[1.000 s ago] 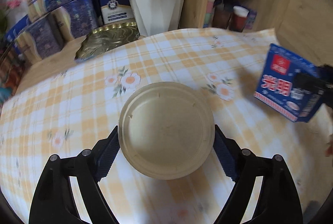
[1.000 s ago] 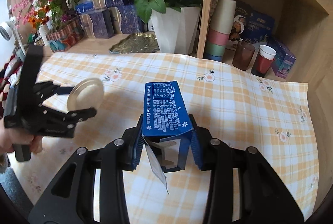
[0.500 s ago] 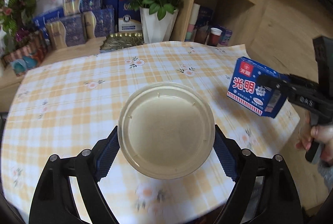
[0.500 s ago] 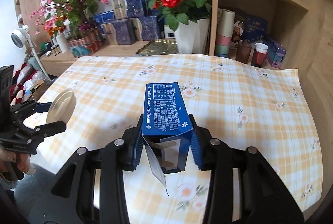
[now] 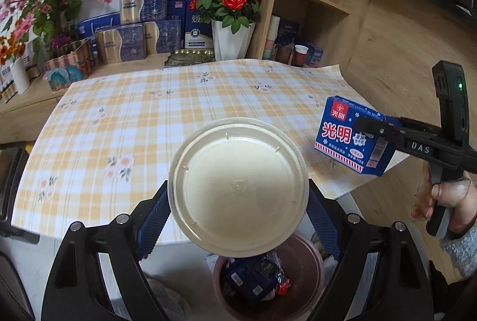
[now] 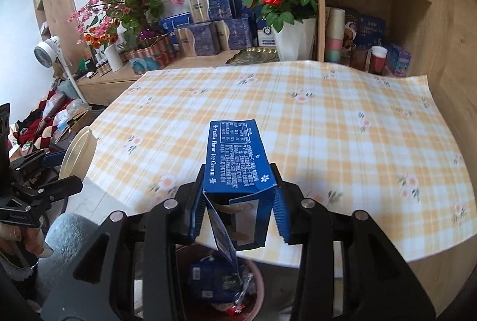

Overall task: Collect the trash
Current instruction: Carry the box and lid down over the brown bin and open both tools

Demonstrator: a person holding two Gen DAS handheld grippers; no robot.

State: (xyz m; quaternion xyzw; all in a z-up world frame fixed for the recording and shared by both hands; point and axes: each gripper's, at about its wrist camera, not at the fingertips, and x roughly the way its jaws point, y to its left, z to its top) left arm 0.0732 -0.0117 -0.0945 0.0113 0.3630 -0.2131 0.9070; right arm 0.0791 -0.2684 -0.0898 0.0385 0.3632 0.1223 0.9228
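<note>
Left tool (image 5: 238, 210) was clamped on the round cream lid (image 5: 238, 186), held over the brown trash bin (image 5: 301, 276) off the near edge of the checked surface (image 5: 167, 112). Right tool (image 6: 237, 216) gripped the blue ice cream box (image 6: 238, 163), open end toward camera, also above the bin, which already held blue wrappers (image 6: 208, 279).

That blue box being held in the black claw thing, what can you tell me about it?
The blue box is a cardboard ice cream carton, printed "Vanilla Flavor Ice Cream" in white on top, with large white Chinese characters and a red logo on its side. Its near end is torn open, a flap hanging down. The right gripper clamps its sides between ribbed blue jaws, holding it in the air by the table's edge, above the bin.
</note>
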